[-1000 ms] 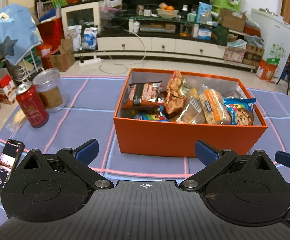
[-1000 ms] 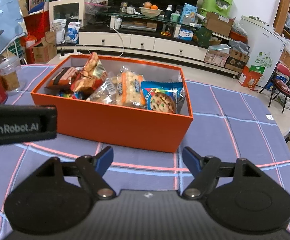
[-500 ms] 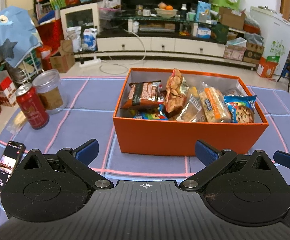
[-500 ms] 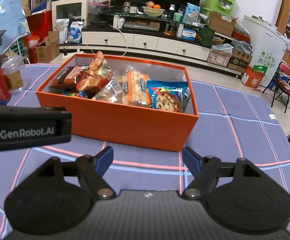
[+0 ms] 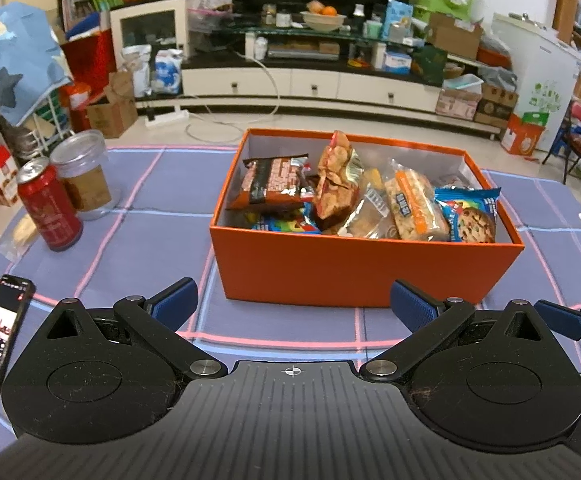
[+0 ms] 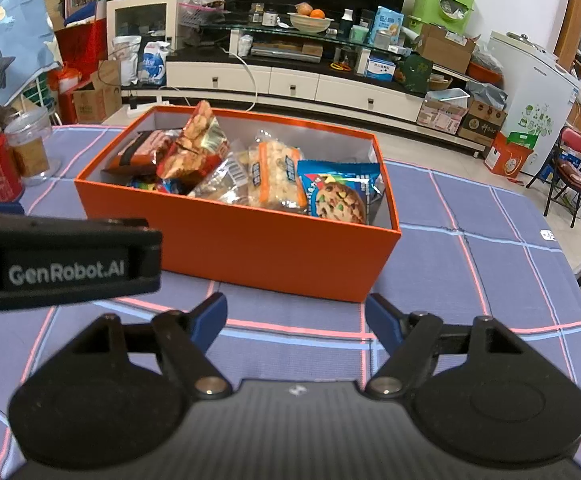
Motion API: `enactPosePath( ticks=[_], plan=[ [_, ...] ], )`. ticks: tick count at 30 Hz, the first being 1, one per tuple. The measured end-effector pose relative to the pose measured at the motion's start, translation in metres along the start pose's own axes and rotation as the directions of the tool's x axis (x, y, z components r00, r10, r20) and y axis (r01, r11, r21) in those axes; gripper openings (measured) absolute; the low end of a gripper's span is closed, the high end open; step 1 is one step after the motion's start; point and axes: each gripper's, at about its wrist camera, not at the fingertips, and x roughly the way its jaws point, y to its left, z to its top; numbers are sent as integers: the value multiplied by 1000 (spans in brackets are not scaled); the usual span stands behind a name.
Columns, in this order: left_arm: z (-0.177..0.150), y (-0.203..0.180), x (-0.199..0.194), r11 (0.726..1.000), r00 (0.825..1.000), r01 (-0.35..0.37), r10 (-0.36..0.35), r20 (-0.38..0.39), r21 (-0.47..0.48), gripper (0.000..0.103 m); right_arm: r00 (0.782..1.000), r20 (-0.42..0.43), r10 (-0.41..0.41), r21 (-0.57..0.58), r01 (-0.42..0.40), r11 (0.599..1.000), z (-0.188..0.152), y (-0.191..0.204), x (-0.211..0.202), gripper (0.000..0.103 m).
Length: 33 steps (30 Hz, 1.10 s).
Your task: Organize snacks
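You've drawn both tongs back slightly from the orange box point(image 5: 366, 268); left tongs point(image 5: 292, 302) and right tongs point(image 6: 295, 318) hang open and empty, snacks point(image 6: 266, 178) already packed inside

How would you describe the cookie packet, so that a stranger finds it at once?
Look in the orange box on the purple checked tablecloth. At its right end stands a blue packet. Only this one pictures a cookie with coloured chips; the neighbouring wrappers are clear or red.
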Motion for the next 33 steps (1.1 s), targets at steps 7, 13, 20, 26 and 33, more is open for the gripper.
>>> enactPosePath(
  ticks=[7,13,20,26,33],
  plan=[
    [0,-2,0,1000,1000,-20,20,5,12,84,1000,0,0,-4,0,1000,-1,0,1,77],
    [-1,-3,0,999,999,-39,39,14,21,84,1000,2,3,-1,-3,1000,-1,-1,1,77],
    [0,-4,-1,997,997,-68,67,24,36,84,1000,3,2,-1,-2,1000,-1,-2,1,77],
    [1,-1,-1,998,997,-65,64,30,22,84,1000,3,6,-8,-6,1000,-2,-2,0,77],
    [-1,-4,0,997,997,-69,68,28,31,84,1000,5,9,-7,-9,1000,-2,-2,0,77]
  ],
)
